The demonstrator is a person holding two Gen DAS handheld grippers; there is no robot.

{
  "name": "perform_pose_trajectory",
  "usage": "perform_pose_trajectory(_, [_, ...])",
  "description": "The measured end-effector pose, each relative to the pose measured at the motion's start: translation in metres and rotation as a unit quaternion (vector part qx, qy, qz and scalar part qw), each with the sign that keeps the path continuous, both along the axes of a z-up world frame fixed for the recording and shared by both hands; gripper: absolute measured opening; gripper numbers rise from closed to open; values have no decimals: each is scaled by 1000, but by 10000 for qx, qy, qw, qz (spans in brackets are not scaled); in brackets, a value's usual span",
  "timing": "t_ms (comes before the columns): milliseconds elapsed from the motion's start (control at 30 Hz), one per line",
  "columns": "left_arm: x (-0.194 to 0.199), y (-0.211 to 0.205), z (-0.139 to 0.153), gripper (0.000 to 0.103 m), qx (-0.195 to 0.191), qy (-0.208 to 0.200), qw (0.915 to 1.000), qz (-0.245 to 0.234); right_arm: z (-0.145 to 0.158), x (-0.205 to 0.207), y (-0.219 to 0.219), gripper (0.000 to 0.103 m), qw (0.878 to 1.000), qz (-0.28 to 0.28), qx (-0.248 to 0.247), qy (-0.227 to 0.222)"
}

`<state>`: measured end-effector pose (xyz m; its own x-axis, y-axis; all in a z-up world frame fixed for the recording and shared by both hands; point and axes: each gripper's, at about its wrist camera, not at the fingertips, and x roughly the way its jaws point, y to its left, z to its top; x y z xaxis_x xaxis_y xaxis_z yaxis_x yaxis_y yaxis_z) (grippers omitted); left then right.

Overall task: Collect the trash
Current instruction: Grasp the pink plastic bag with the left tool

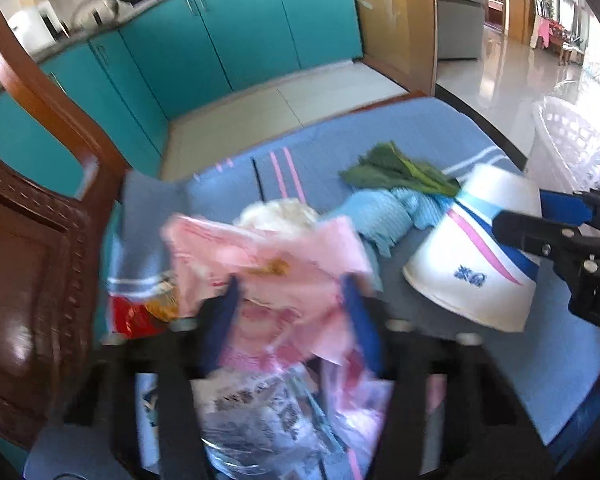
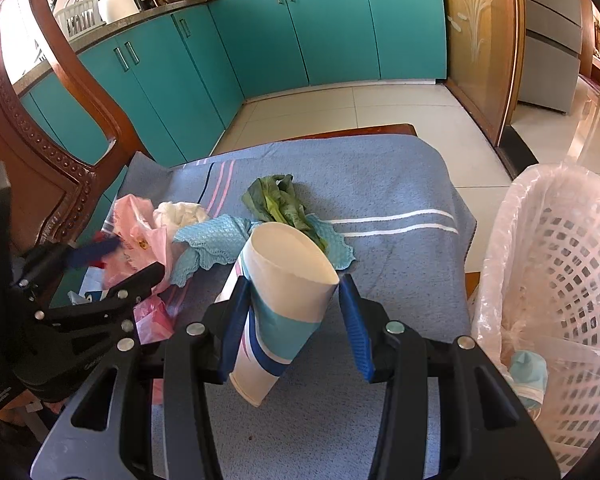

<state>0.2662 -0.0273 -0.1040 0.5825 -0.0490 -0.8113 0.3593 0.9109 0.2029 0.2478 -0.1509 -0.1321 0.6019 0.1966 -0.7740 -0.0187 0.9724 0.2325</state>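
Left gripper (image 1: 290,300) has its fingers around the pink plastic bag (image 1: 268,256) on the blue cloth (image 1: 400,140) — pinching it, it seems, though blurred. Right gripper (image 2: 296,320) clamps the squashed paper cup (image 2: 284,292) — white basket (image 2: 560,280) alongside.

On the white paper cup (image 1: 472,248), below its pink and blue stripes: two blue characters, too blurred to read. On the black body of the right gripper (image 1: 518,214), at the picture's edge: a white "D", with the rest cut off. On a clear plastic wrapper (image 1: 256,408): rows of black print, smeared beyond reading. On the pink plastic bag (image 1: 284,280): a yellow-brown mark, illegible. On the black body of the left gripper (image 2: 138,258): small white lettering, too small to make out.
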Motion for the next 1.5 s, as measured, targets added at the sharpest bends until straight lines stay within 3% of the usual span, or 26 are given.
perform_pose_trajectory(67, [2,4,-1,20,-161,127,9998,18,0,0,0,46,10000,4,3,-1])
perform_pose_trajectory(233, [-5,9,11,3,-331,-62,9994,-59,1,-1,0,46,10000,2,-19,-28])
perform_pose_trajectory(600, [-20,29,48,2,-914,-562,9939,-245,5,-3,-5,46,9999,-85,36,-91])
perform_pose_trajectory(667, [-17,31,47,16,-995,-524,9935,-191,5,-4,-5,46,9999,-78,43,-87])
perform_pose_trajectory(733, [-13,34,42,59,-1030,-452,9937,1,5,-4,-5,46,9999,-77,47,-82])
perform_pose_trajectory(767, [-13,34,40,68,-1041,-439,9936,71,6,-5,-5,46,9999,-78,56,-73])
perform_pose_trajectory(867, [-10,27,31,76,-919,-269,9954,22,8,-7,-6,46,9999,-60,90,-69])
perform_pose_trajectory(933, [-9,17,22,81,-617,-238,9978,-43,9,-8,-6,46,9999,-28,90,-88])
perform_pose_trajectory(1033, [-5,10,10,81,-311,-110,9995,0,6,-6,-8,46,9999,-48,105,-33])
perform_pose_trajectory(1100, [0,9,1,74,-285,109,9995,51,3,-5,-8,46,9999,-54,132,24])
perform_pose_trajectory(1133, [2,9,-2,60,-286,196,9994,78,3,-5,-8,46,9999,-51,128,29])
perform_pose_trajectory(1300, [6,12,-5,19,-500,425,9978,53,2,-4,-5,46,10000,-25,93,25])
perform_pose_trajectory(1500, [-10,13,9,8,-591,158,9980,-172,3,-5,-5,46,10000,-34,59,-11])
